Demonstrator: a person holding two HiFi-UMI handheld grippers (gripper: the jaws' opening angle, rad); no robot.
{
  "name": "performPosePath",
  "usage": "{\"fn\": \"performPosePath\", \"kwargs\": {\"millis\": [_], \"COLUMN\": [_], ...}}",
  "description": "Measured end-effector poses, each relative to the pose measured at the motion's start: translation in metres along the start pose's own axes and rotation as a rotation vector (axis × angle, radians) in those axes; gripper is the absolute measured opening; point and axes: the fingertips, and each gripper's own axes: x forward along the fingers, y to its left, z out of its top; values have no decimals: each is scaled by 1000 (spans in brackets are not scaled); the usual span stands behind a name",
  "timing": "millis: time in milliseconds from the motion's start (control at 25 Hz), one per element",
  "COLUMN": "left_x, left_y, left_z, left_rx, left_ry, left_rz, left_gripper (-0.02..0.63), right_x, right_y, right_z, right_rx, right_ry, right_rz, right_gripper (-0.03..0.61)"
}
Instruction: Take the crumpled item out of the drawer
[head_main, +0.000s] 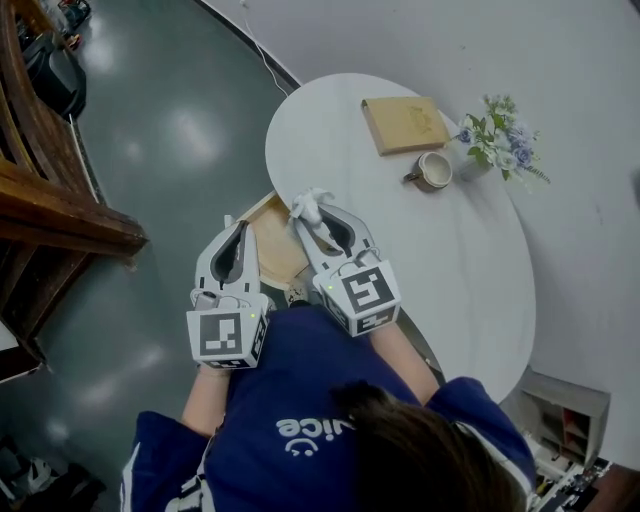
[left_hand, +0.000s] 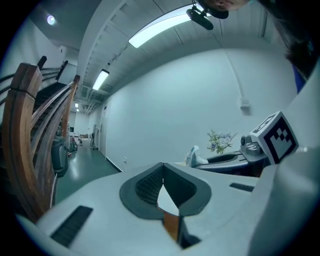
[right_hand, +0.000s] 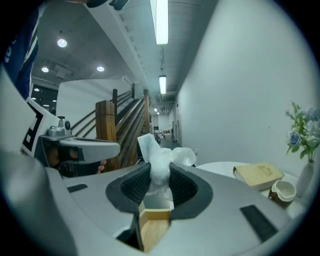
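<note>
Both right gripper jaws pinch the crumpled tissue.

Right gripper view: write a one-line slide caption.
Right gripper holds crumpled white tissue above the open wooden drawer; book and cup beyond.

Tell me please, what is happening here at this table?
A person holds a gripper in each hand at a round white table. The right gripper is shut on a crumpled white paper, held over the open wooden drawer. The left gripper is shut and empty beside it. A book, a cup and flowers stand farther back on the table.
</note>
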Motion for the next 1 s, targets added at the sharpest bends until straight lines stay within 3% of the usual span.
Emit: {"fn": "performPosePath", "kwargs": {"millis": [480,1000], "left_x": [-13,-13], "left_y": [-1,-2], "left_z": [50,56], "left_rx": [39,47], "left_ry": [-152,-170], "left_rz": [-8,-38], "left_gripper": [5,5], "right_x": [-24,-29], "right_y": [9,11], "right_z": [75,79], "right_rx": [-64,-76], "right_ry": [-274,-297], "right_rz": [-21,-48], "right_gripper": [115,112]}}
